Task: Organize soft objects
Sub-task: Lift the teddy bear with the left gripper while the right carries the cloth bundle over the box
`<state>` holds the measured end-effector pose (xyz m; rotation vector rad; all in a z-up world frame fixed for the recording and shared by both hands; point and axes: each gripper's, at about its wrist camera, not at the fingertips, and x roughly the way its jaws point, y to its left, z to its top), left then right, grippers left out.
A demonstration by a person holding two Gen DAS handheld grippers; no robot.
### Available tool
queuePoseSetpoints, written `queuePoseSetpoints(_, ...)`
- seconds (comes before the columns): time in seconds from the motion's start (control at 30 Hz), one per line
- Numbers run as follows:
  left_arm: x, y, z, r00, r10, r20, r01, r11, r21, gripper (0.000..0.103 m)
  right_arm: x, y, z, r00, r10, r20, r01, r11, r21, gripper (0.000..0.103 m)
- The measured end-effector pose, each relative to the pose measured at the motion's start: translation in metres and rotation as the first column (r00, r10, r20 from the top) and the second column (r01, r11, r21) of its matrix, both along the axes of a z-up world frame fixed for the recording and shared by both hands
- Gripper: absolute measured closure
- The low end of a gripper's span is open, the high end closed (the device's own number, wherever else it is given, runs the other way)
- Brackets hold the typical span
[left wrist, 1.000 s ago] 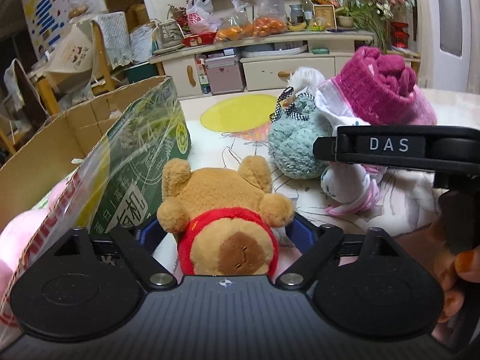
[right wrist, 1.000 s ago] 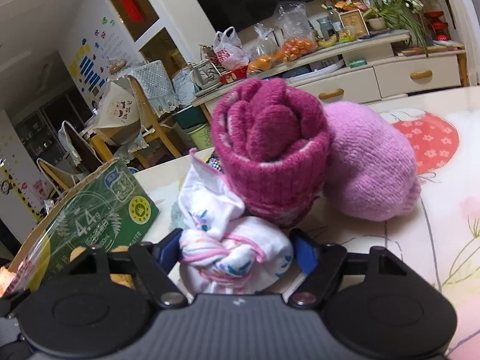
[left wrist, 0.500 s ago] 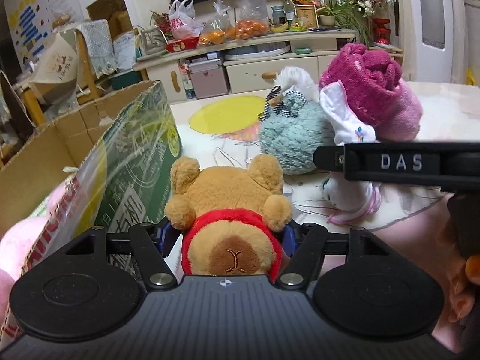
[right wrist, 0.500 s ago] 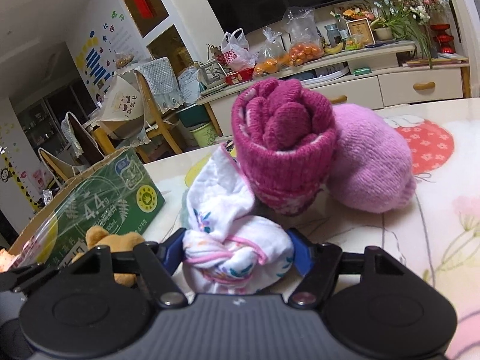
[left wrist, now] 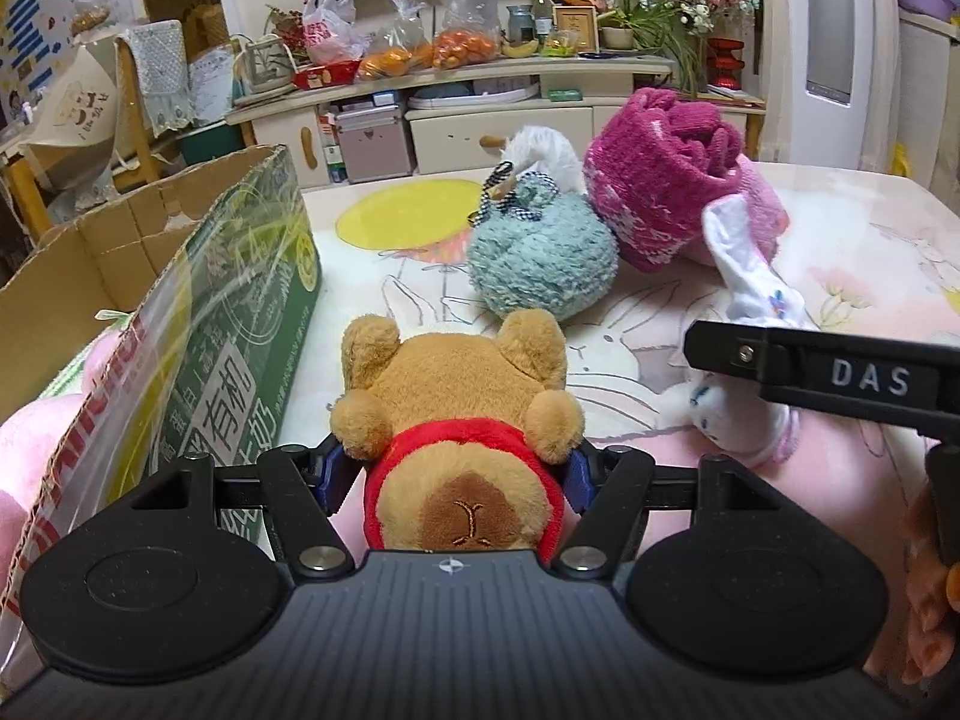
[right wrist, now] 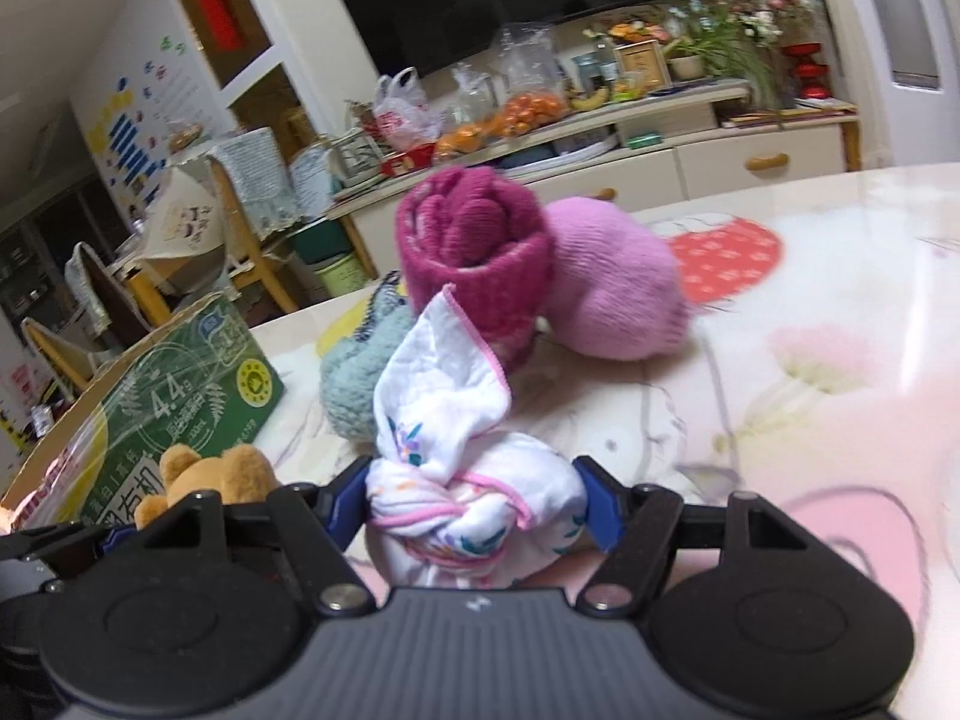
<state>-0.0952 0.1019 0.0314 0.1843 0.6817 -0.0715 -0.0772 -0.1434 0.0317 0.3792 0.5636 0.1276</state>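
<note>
My left gripper (left wrist: 456, 471) is shut on a brown teddy bear with a red collar (left wrist: 462, 420), held next to the green cardboard box (left wrist: 240, 324). My right gripper (right wrist: 477, 504) is shut on a knotted white floral cloth (right wrist: 468, 480); the cloth also shows in the left wrist view (left wrist: 744, 300). On the table lie a teal fluffy pouch (left wrist: 540, 258), a rolled magenta knit (left wrist: 660, 180) and a light pink knit ball (right wrist: 612, 282). The bear shows at the lower left of the right wrist view (right wrist: 210, 474).
The open box holds a pink soft thing (left wrist: 36, 450) at its near end. The table (left wrist: 870, 252) has a printed cloth cover. A cluttered sideboard (left wrist: 480, 96) and chairs (left wrist: 144, 114) stand behind the table.
Both grippers have lifted with their loads and pulled back from the pile. The white cloth has risen off the table, away from the magenta roll.
</note>
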Motion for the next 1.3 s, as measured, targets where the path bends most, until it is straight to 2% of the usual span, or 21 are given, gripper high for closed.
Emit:
queuePoseSetpoints(0.4, -0.014, -0.002, 0.003, 0.997, -0.07, -0.022, 0.069, 0.997, -0.042, 0.021, -0.038, -0.001, 0.006, 0.993, -0.112, -0.046, 0.111, 0.993, -0.029, 0.033)
queuePoseSetpoints(0.6, -0.019, 0.0, 0.012, 0.997, -0.083, 0.0, 0.083, 0.994, -0.065, 0.021, -0.053, -0.001, 0.007, 0.986, -0.149, -0.069, 0.146, 0.988, -0.049, 0.034)
queuePoseSetpoints(0.9, -0.024, 0.006, 0.036, 0.993, -0.105, 0.05, 0.109, 0.99, -0.084, 0.021, -0.065, 0.004, 0.018, 0.983, -0.168, -0.073, 0.165, 0.985, -0.056, 0.034)
queuePoseSetpoints(1.3, -0.02, 0.032, 0.08, 0.99, -0.072, 0.125, 0.086, 0.99, -0.109, 0.021, -0.069, 0.025, 0.048, 0.99, -0.141, -0.027, 0.139, 0.988, -0.068, 0.034)
